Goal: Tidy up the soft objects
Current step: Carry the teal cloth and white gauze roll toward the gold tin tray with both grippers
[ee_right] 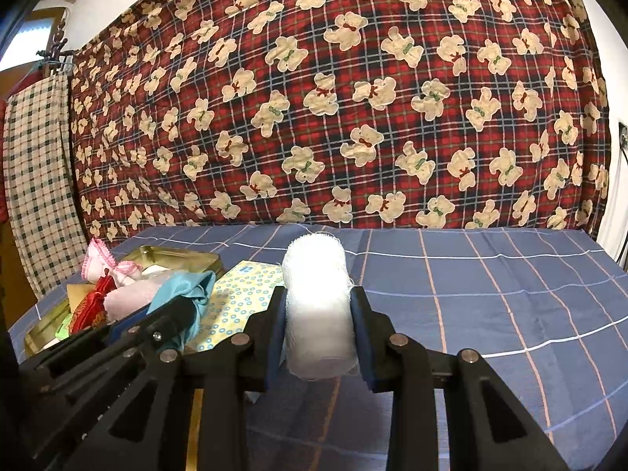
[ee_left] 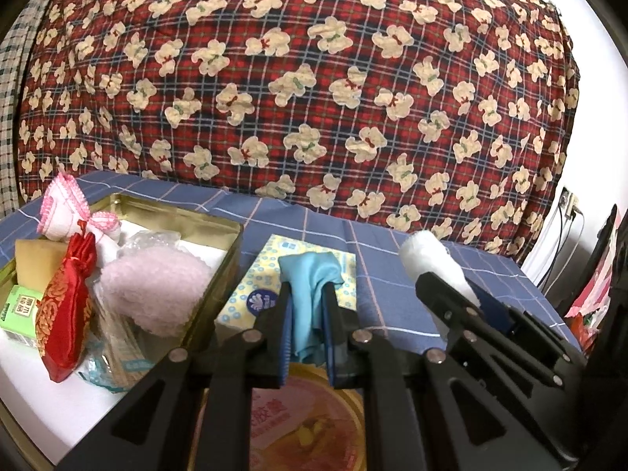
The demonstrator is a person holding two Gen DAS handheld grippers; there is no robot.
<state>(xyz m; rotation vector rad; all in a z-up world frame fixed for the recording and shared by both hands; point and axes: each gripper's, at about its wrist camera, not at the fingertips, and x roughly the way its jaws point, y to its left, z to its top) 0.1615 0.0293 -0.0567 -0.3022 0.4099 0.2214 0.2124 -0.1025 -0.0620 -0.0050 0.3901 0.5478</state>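
My left gripper (ee_left: 308, 294) is shut on a light blue cloth (ee_left: 310, 294), held above the table just right of the gold tin (ee_left: 231, 251). The tin holds a pink fluffy pad (ee_left: 155, 290), a red embroidered pouch (ee_left: 64, 310), a pink-edged white cloth (ee_left: 68, 208) and small packets. My right gripper (ee_right: 318, 294) is shut on a white gauze roll (ee_right: 318, 306), held upright above the blue plaid tablecloth (ee_right: 490, 294). The right gripper with the roll (ee_left: 431, 263) also shows in the left wrist view, to the right of the left gripper. The blue cloth (ee_right: 182, 286) shows in the right wrist view.
A yellow patterned tissue pack (ee_left: 251, 286) lies on the table beside the tin. A round printed tin lid (ee_left: 310, 424) lies below my left gripper. A red plaid bear-print curtain (ee_right: 333, 98) hangs behind the table. Cables and a socket (ee_left: 567, 200) are at the far right.
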